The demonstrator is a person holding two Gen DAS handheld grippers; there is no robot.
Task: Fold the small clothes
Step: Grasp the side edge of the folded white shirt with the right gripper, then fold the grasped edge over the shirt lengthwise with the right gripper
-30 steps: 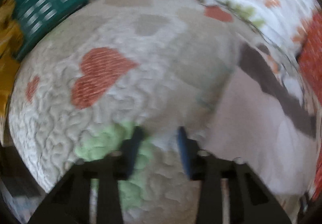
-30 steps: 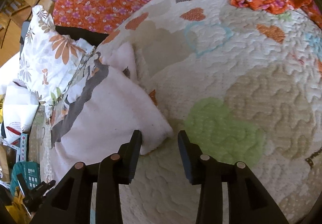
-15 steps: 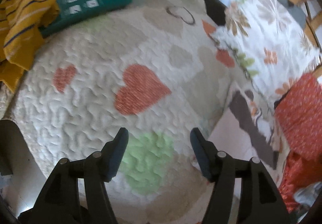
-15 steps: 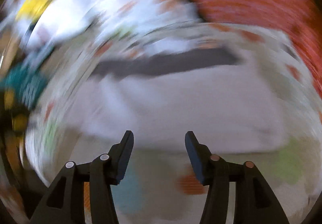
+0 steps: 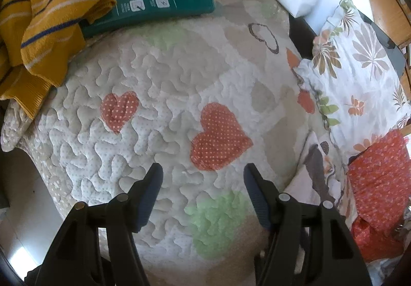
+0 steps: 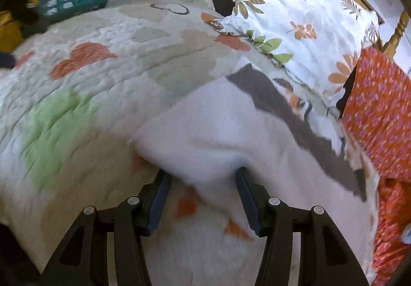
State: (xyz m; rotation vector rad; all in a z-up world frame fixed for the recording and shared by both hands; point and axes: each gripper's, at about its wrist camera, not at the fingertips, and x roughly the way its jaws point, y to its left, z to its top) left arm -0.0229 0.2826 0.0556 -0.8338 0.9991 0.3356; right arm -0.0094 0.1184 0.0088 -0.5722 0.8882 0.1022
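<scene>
Fabric of the pale garment [image 6: 205, 132] bunches between my right gripper [image 6: 201, 183] and its spread fingers, unclamped; my left gripper [image 5: 203, 178] gapes over bare heart-patterned quilt [image 5: 154, 96], glimpsing that garment only rightward. Floral pillow [image 6: 303, 16] and orange cloth [image 6: 377, 111] border it.

Folded garment [image 6: 218, 132] on quilt [image 6: 102, 67], pillow [image 6: 308, 21] behind it.

both grippers, left gripper [image 5: 203, 178] and right gripper [image 6: 201, 183], look alike: black plastic arms with silver round screws, and dark blue ribbed pads [image 5: 257, 198] inside the fingers.
</scene>
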